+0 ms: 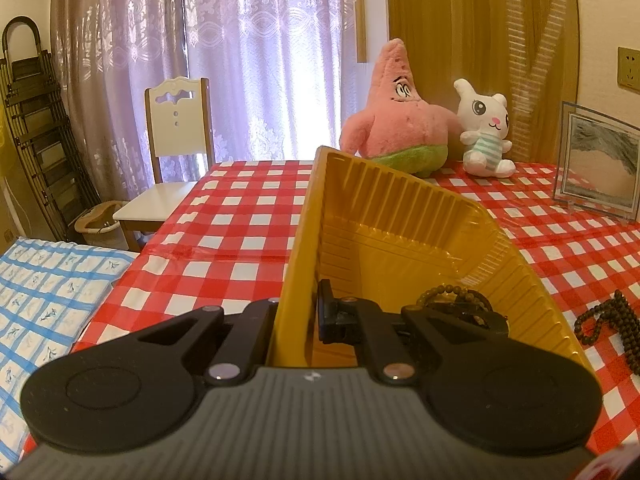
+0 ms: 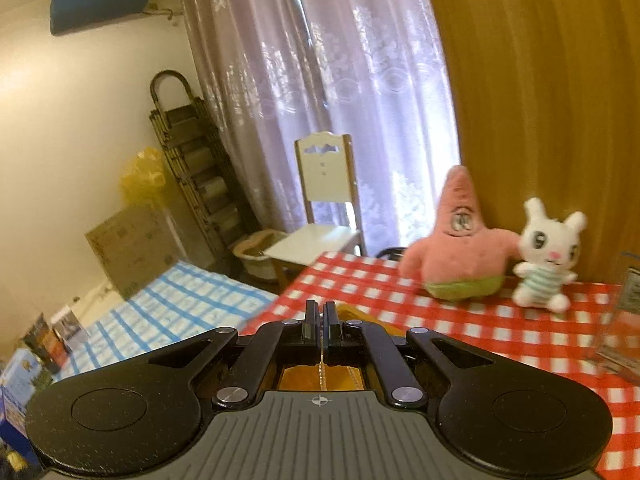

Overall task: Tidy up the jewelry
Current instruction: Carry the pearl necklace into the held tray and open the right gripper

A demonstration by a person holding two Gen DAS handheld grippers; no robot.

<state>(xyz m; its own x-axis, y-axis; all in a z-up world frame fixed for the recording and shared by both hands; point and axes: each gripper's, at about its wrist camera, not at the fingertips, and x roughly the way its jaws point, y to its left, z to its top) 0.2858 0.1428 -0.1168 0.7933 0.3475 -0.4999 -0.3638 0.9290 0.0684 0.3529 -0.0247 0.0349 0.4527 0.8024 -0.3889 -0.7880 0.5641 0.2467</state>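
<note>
checked tablecloth (image 1: 240, 216) | left tool (image 1: 298, 316) clamps yellow tray (image 1: 400, 216) wall | right tool (image 2: 321, 320) closed on thin chain (image 2: 321, 372)

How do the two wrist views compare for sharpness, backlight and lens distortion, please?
Left wrist view: sharp, the pink plush crisp; the curtained window glares white; fisheye bows the edges. Right wrist view: smeared with motion blur, the white bunny soft; the same window backlights it; walls curve strongly.

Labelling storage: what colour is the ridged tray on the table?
Yellow tray; clearest in the left wrist view.
</note>
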